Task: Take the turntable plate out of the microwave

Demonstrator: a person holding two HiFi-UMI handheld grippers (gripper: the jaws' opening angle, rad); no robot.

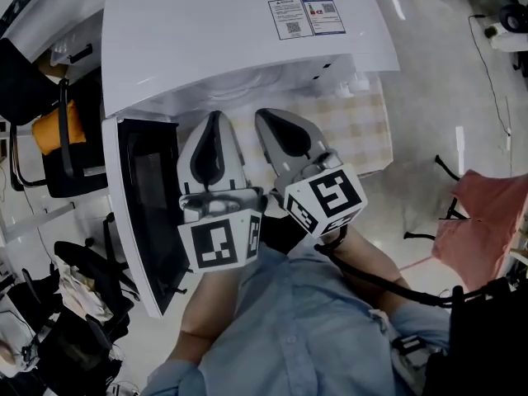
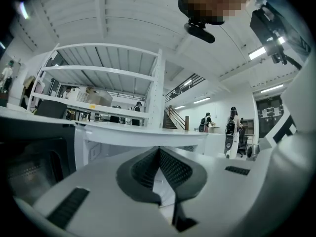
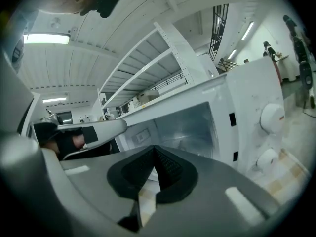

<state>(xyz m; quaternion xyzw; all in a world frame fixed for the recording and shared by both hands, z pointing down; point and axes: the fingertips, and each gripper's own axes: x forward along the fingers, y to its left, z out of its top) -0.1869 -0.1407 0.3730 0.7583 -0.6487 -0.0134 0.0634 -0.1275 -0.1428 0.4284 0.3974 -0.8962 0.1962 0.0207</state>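
Glass of the turntable plate cannot be told apart in any view. Where it would sit, the floor of the microwave (image 1: 239,31) cavity (image 3: 183,125), is hidden under the oven's white top in the head view and mostly covered by the jaws in the right gripper view. That view shows only the cavity's pale back and side walls, open to the front.

Two round white knobs (image 3: 272,117) stand one above the other on the control panel to the right of the opening. The microwave door (image 1: 144,213) is swung wide to the left, its dark window facing the opening. Printed stickers (image 1: 305,15) lie on the oven's top. The oven stands on a desk (image 1: 363,130) covered with a pale checked cloth.

Both tools point at the open front, side by side and close together. The left hand-held gripper (image 1: 216,115) has its ribbed black pads meeting at the tips, with nothing between them. The right hand-held gripper (image 1: 268,115) is likewise closed and empty, angled slightly toward the left one. Each carries a marker cube, and a black cable (image 1: 379,283) runs back from the right one over a light-blue sleeve (image 1: 289,320).

Farther out, a black chair (image 1: 70,151) with an orange item stands to the left. A reddish cloth (image 1: 487,213) lies to the right on the grey floor. White shelving (image 2: 103,78) and several people at a far table (image 2: 205,122) show beyond the oven in the left gripper view.
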